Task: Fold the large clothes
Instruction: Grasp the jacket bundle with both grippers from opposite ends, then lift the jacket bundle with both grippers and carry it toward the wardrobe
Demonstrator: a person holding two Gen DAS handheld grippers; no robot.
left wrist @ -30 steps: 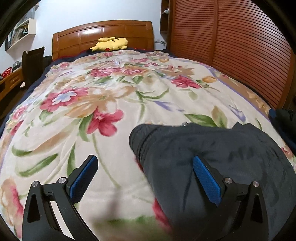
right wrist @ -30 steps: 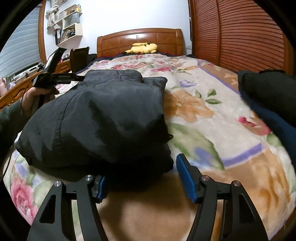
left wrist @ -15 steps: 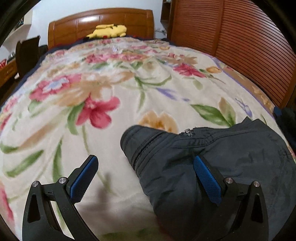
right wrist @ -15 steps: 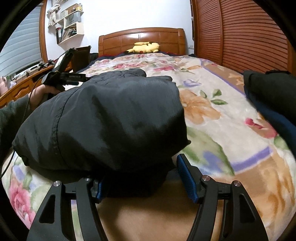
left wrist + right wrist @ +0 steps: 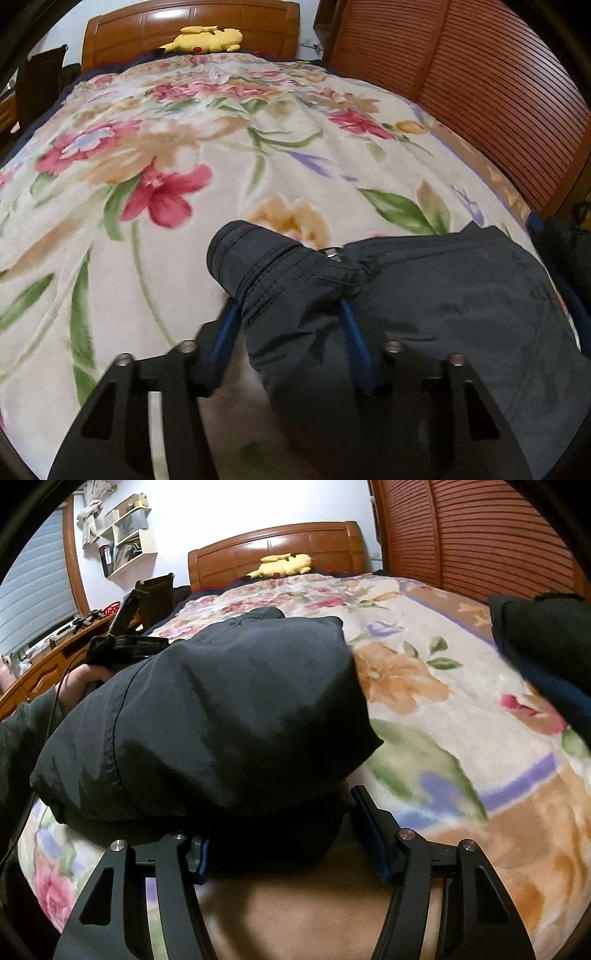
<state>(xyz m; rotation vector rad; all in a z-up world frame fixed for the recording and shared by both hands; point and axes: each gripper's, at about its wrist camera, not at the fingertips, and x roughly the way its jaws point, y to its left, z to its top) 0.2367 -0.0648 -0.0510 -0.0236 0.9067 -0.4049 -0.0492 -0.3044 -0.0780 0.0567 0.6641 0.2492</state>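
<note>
A dark padded jacket [image 5: 424, 306] lies folded into a thick bundle on the floral blanket [image 5: 184, 155]. My left gripper [image 5: 288, 325] is shut on its rolled collar end, with blue pads pressed against both sides of the fabric. In the right wrist view the same jacket [image 5: 221, 716] bulges in front of my right gripper [image 5: 284, 834], whose fingers have narrowed around the bundle's near edge; the left pad is partly hidden under the fabric. The left gripper [image 5: 125, 642] and the hand holding it show at the jacket's far left side.
A wooden headboard [image 5: 192, 26] with a yellow plush toy [image 5: 207, 38] stands at the far end. A slatted wooden wardrobe [image 5: 480, 85] runs along the right. Another dark garment pile [image 5: 543, 646] lies at the right edge. A desk and shelves [image 5: 125, 550] are at left.
My left gripper has closed from wide open onto the jacket's collar end. My right gripper's fingers have narrowed around the bundle's near edge. The jacket has bunched up higher.
</note>
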